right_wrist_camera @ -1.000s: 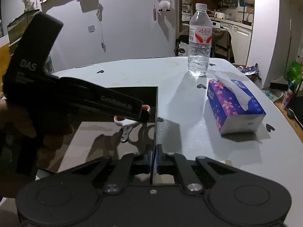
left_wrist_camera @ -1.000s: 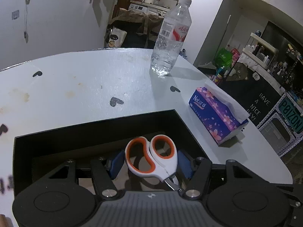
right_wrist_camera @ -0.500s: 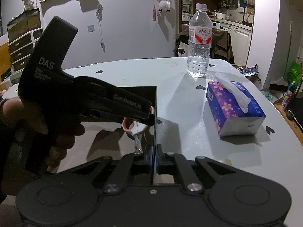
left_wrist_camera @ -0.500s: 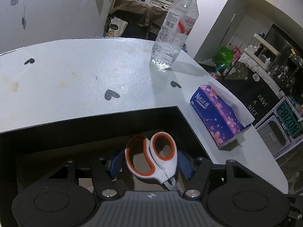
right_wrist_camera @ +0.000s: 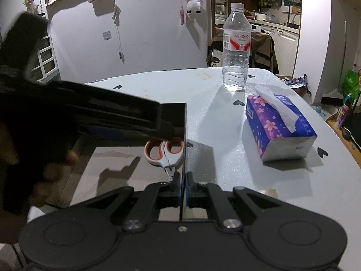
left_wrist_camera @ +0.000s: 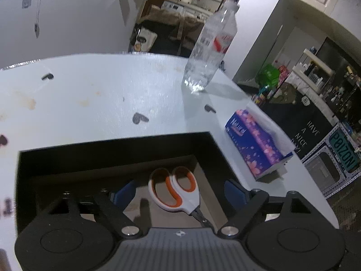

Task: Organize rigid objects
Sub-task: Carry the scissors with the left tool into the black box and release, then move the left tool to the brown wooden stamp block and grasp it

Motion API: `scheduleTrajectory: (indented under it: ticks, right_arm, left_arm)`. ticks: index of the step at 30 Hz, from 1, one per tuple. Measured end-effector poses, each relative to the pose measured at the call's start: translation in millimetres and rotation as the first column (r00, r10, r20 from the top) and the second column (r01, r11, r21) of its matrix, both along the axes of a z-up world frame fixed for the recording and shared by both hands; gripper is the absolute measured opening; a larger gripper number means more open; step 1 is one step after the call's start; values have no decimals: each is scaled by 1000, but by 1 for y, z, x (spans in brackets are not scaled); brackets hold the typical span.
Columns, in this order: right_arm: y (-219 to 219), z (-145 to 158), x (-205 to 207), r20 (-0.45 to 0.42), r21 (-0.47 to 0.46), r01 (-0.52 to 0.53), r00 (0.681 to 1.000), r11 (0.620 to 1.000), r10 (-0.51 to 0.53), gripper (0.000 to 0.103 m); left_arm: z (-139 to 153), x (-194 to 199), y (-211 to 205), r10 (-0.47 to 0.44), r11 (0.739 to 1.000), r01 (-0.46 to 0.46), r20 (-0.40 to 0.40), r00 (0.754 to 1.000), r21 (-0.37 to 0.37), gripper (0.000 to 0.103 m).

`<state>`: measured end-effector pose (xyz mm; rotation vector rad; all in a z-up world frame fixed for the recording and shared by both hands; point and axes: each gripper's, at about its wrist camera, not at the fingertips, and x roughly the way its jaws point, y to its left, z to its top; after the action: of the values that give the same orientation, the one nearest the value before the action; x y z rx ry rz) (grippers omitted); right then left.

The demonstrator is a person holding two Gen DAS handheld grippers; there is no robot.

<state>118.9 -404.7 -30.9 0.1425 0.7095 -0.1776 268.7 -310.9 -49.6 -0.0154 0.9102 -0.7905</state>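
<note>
As left tool point(left_wrist_camera: 178, 192) opens: scissors point(left_wrist_camera: 174, 192) free

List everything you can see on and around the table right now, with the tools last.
scissors: one, white with orange-lined handles, lying inside the black box near its right wall
black box: one, open-topped, near side of the table
water bottle: one, clear with red-and-white label, upright at the far side of the table
tissue box: one, purple and blue floral, a white tissue sticking out, right of the black box
table: one, white with small dark heart marks
left tool: black with blue pads, jaws opening, pads clear of the scissors between them
right tool: black, shut on the box's right wall
</note>
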Motion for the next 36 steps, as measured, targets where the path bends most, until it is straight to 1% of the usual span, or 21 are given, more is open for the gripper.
scheduleTrajectory:
  ticks: [4,9,12,15,20,25,27,28,30,33,35,36]
  right_arm:
    - [-1,0,0,0,4,5,1000,1000,-5,4]
    - [-3,-1,0,4,19,11,1000,1000,-11,4]
    - [-4,-1,2,4,21,17,1000,1000,-17,4]
    - [-4,-2,4,-1,20,19,1000,1000,-19,4]
    - [-3,-3,7,-10,14,19,1000,1000,-19,4]
    - [-4,-3,7,-10,20,15,1000,1000,-15,4]
    - [-4,-3,7,-10,19,14,1000,1000,-14,4]
    - [-3,-4,7,-11,17,14,1000,1000,-13,4]
    - [-3,-4,7,-13,11,10,1000,1000,-10,4]
    - [-2,-4,7,-16,8,8,1000,1000,-8,4]
    - [-3,-4,7,-18,11,7,1000,1000,-7,5]
    - [-3,-4,7,-19,14,6,1000,1000,-5,5]
  left_arm:
    - [19,-17,15,3,1000,-1,65,998,-28,96]
    - [39,-36,46,34,998,-26,140,990,-61,100]
    - [45,-44,70,85,994,-72,172,982,-77,101]
    - [47,-51,97,159,987,-147,216,963,-71,101]
    - [45,-58,142,293,956,-290,276,915,-52,101]
    - [34,-53,182,398,912,-409,286,871,-23,101]
    - [26,-50,194,449,885,-465,284,847,-11,100]
    - [22,-47,199,465,876,-482,277,841,-10,100]
    - [15,-42,208,485,864,-503,268,832,-4,99]
    - [5,-35,211,480,864,-504,265,836,24,97]
    - [-3,-30,212,483,858,-511,257,837,50,92]
    - [-7,-26,212,486,856,-514,249,838,58,88]
